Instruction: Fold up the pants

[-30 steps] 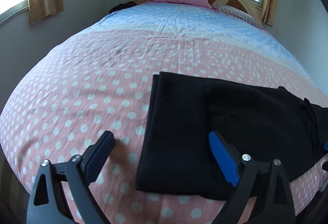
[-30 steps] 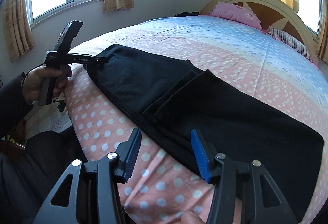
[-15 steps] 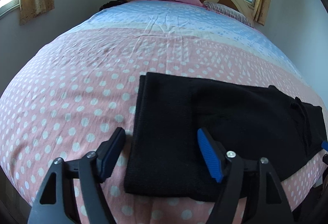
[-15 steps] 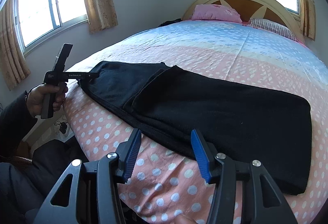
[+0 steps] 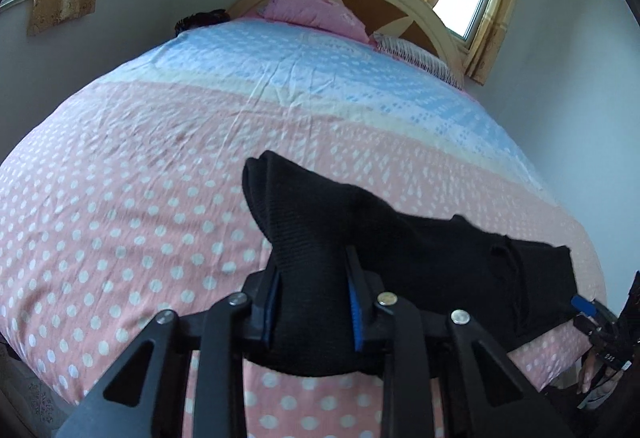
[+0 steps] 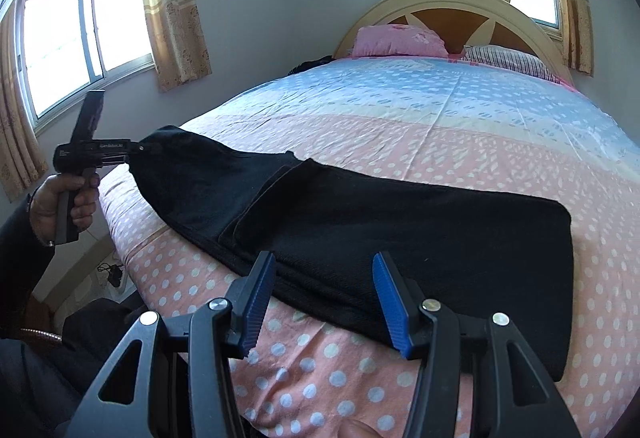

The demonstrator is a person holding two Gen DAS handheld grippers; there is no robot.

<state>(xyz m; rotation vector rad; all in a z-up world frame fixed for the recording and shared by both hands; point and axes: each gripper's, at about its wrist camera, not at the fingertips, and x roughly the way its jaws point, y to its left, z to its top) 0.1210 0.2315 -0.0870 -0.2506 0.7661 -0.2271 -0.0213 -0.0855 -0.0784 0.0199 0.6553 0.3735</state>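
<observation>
Black pants [image 6: 400,222] lie folded lengthwise along the near edge of the bed. In the left wrist view my left gripper [image 5: 314,278] is shut on the left end of the pants [image 5: 360,230] and lifts that end off the sheet. The left gripper also shows in the right wrist view [image 6: 132,149], pinching the far left end. My right gripper [image 6: 324,294] is open, its blue pads [image 6: 390,298] straddling the near edge of the pants. The right gripper shows at the far right of the left wrist view [image 5: 588,308].
The bed has a pink dotted sheet [image 5: 120,205] turning blue toward a cream headboard [image 6: 452,1]. A pink pillow [image 6: 400,39] and a striped pillow [image 6: 508,59] lie there. Windows with yellow curtains [image 6: 172,5] line the walls. The floor lies left of the bed.
My left gripper has moved onto the left end of the pants, shut on it and raised it. My right gripper has come closer to the near edge, still open.
</observation>
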